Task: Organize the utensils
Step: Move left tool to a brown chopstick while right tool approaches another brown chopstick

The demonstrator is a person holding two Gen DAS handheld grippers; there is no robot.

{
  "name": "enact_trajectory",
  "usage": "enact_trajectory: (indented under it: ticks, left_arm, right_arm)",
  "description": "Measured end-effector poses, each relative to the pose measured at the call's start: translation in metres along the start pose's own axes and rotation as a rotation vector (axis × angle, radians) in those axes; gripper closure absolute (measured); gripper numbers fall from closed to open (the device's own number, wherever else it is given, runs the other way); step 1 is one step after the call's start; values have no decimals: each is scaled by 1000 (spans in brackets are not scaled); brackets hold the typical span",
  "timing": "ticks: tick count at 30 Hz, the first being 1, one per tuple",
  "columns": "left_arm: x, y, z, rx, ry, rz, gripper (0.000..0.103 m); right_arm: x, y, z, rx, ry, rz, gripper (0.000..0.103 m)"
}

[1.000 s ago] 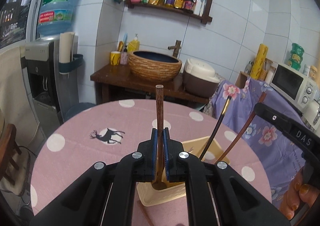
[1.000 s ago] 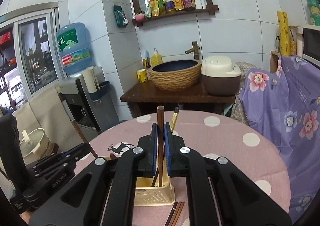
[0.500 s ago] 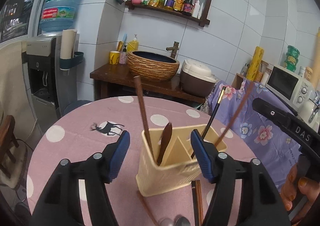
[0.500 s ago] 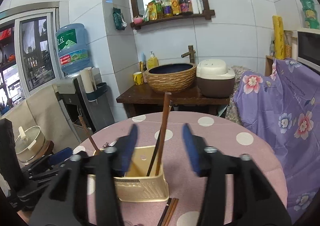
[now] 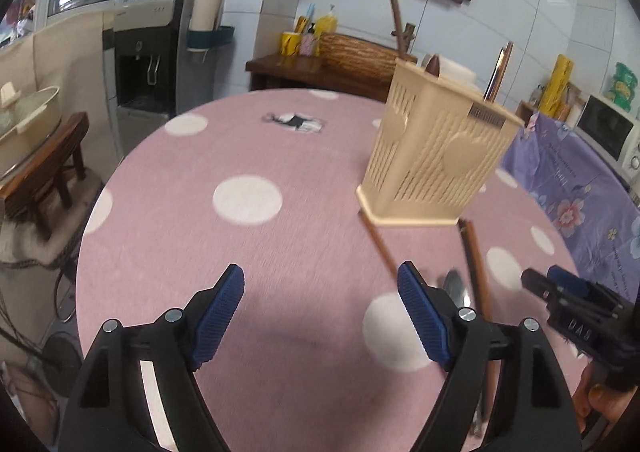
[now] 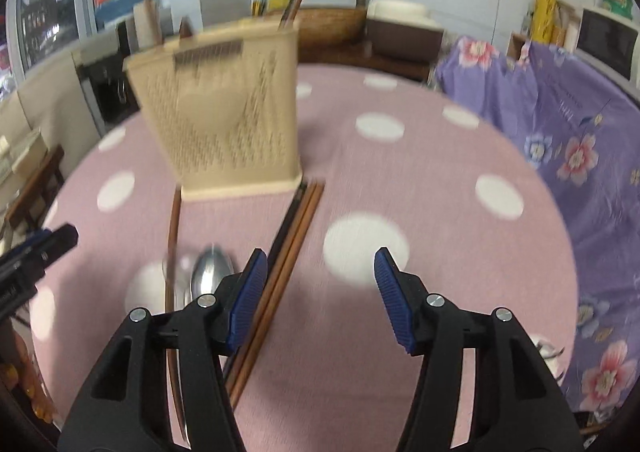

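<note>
Currently both grippers stand apart with nothing between the pads; both sets of jaws have just been opening.

Left gripper [image 5: 320, 302]: jaws spread wide over bare pink tablecloth [image 5: 248, 252]. Nothing held. Its right pad sits just beside a wooden stick [image 5: 378, 244] that runs from the holder's base toward the camera.

Centre: the cream utensil holder [image 5: 432, 160] stands upright on the table, already carrying several wooden handles and chopsticks that lean out of its top. Judged light plastic, so likely to slide or tip if knocked.

Loose items in front of the holder, left to right in the right wrist view: wooden stick [image 6: 173, 236], metal spoon [image 6: 210, 276], chopsticks [image 6: 296, 228] lying side by side with their far ends touching the holder's base.

Right gripper [image 6: 320, 286]: jaws parted, empty. Its left pad lies just over the chopsticks; the gap itself covers only cloth.

Handling judgement: chopsticks are thin, stiff, light and lie flat, so they may roll or splay; pinch both together near mid-length. The spoon looks smooth and slippery; take it by the handle, which is mostly hidden under the gripper.
</note>
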State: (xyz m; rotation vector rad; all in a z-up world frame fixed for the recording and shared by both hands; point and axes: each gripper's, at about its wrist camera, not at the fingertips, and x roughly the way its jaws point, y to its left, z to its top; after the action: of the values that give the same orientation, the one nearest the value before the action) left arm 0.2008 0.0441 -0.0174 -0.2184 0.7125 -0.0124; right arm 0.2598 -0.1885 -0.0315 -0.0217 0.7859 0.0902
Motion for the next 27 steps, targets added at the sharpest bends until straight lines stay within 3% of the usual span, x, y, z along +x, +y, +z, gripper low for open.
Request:
enact_trajectory:
  ticks: [6,13,16,20,27]
  left_arm:
    - [0,1,-16,6,35,3,25]
    - [-4,-5,-21,25,34,-8,24]
    - [-4,-4,-24,30,40,-7,24]
    - [-1,-4,-26,19,51,-6,24]
    - [10,-19,-18,50,67,-34,24]
  right_arm:
    - [19,13,-31,-5,75,0,47]
    - [18,11,-34,-4,94,-23,46]
    - [12,-6,-35,18,81,-116,46]
    - [3,-30,-37,120,73,-31,46]
    - [8,-20,-33,96,61,-9,46]
